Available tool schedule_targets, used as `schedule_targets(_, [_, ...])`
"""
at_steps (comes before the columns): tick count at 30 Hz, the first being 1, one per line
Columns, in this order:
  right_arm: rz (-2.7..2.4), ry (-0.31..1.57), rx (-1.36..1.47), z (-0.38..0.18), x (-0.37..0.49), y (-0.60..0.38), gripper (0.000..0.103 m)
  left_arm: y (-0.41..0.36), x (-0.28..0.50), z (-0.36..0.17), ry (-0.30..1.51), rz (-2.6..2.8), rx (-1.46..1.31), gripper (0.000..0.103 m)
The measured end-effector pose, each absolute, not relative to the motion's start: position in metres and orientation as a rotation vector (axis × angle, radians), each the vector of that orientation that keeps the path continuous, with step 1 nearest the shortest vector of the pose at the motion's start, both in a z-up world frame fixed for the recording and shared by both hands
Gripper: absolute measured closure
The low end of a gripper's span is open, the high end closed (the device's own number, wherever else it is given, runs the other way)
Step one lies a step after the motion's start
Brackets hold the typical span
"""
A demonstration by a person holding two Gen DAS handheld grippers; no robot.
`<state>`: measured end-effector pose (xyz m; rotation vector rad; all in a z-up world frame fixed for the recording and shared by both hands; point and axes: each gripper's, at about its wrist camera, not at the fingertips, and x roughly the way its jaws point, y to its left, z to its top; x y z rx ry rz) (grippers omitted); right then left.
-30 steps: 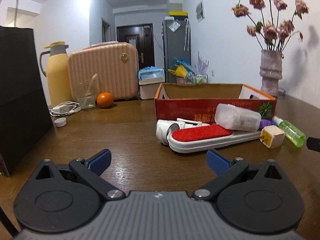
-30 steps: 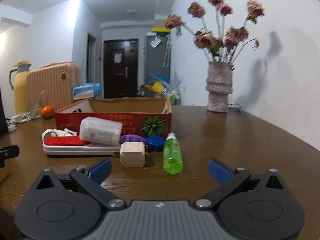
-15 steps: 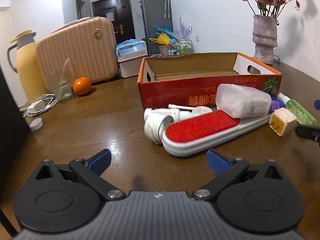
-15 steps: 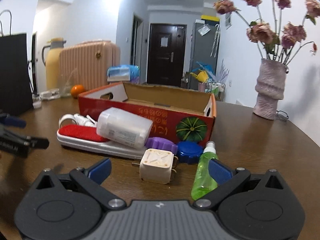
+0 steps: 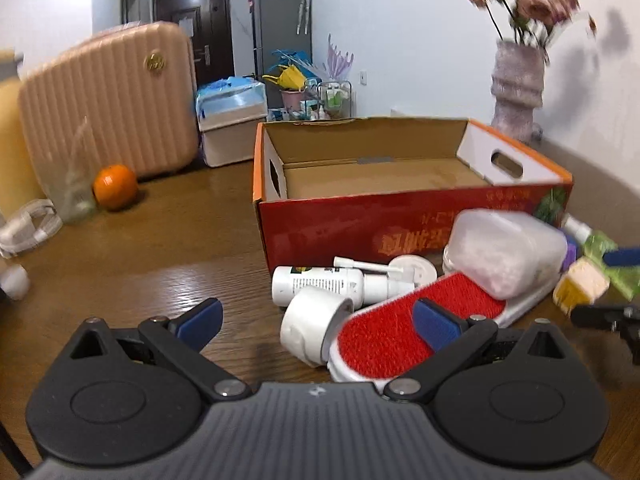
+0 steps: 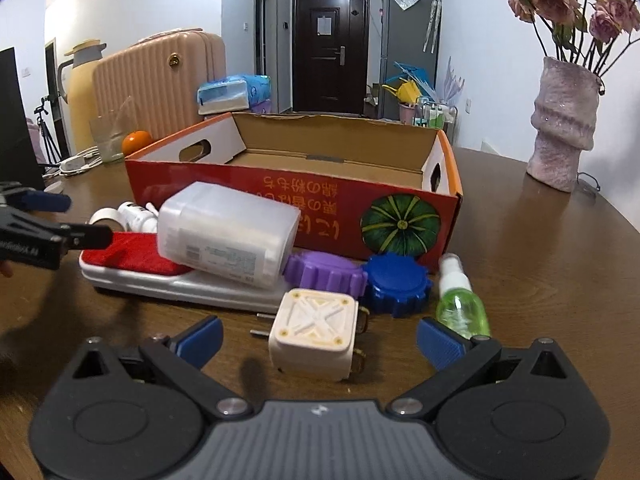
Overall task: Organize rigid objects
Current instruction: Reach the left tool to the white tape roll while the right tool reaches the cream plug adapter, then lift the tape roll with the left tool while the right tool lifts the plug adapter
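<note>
An open, empty red cardboard box (image 5: 400,216) (image 6: 320,216) stands on the wooden table. In front of it lie a red lint brush (image 5: 400,328) (image 6: 136,256), a clear plastic container (image 5: 504,256) (image 6: 228,236), a white spray bottle (image 5: 320,284), a white tape roll (image 5: 308,324), a cream plug adapter (image 6: 316,336), purple (image 6: 324,272) and blue (image 6: 396,284) gear lids and a green spray bottle (image 6: 460,304). My left gripper (image 5: 316,320) is open just before the tape roll. My right gripper (image 6: 320,340) is open around the adapter.
A pink suitcase (image 5: 108,104), an orange (image 5: 115,187), a glass (image 5: 72,196) and white cables (image 5: 28,224) stand at the back left. A pink vase with flowers (image 6: 560,124) stands at the right. A yellow jug (image 6: 80,92) is behind the suitcase.
Both grippers have moved forward and closer to the pile of objects. The left one now reaches the tape roll and brush; the right one now frames the plug adapter. Both stay open.
</note>
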<state>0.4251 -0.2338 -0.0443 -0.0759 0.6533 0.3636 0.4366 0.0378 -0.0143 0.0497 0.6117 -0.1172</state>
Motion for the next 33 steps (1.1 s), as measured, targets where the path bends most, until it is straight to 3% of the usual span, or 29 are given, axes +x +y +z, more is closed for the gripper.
schedule_targets(5, [0.449,0.671,0.015,-0.045,0.432,-0.241,0.000,0.047,0.442,-0.019,0.613,-0.147,0.010,0.000])
schedule_targets(6, [0.443,0.671,0.015,-0.045,0.432,-0.241,0.005,0.045,0.444,-0.020,0.625,-0.129,0.030,0.000])
schedule_targets(9, [0.393,0.677,0.003,-0.048,0.436,-0.240,0.039,0.045,0.445,-0.022,0.631,-0.108,0.038,0.000])
schedule_targets(10, [0.394,0.678,0.011,-0.048,0.437,-0.241,0.041,0.046,0.446,-0.021,0.633,-0.109,0.034,0.004])
schedule_targets(12, [0.400,0.682,0.014,-0.048,0.437,-0.241,0.042,0.047,0.445,-0.020,0.632,-0.114,0.024,0.016])
schedule_targets(14, [0.399,0.677,0.006,-0.048,0.436,-0.240,0.042,0.049,0.443,-0.019,0.622,-0.129,0.010,0.043])
schedule_targets(17, [0.402,0.674,-0.009,-0.047,0.435,-0.238,0.042,0.046,0.439,-0.016,0.610,-0.137,0.016,0.066])
schedule_targets(18, [0.401,0.668,-0.015,-0.046,0.433,-0.237,0.045,0.045,0.437,-0.016,0.607,-0.134,0.021,0.066])
schedule_targets(19, [0.396,0.655,-0.027,-0.045,0.431,-0.236,0.054,0.044,0.435,-0.015,0.602,-0.134,0.026,0.067])
schedule_targets(25, [0.391,0.631,-0.051,-0.045,0.417,-0.233,0.055,0.042,0.412,-0.008,0.553,-0.131,0.018,0.069])
schedule_targets(27, [0.384,0.614,-0.072,-0.042,0.408,-0.232,0.055,0.043,0.401,-0.002,0.531,-0.118,0.018,0.077])
schedule_targets(33, [0.369,0.582,-0.057,-0.039,0.379,-0.231,0.055,0.035,0.367,0.006,0.485,-0.114,0.067,0.078])
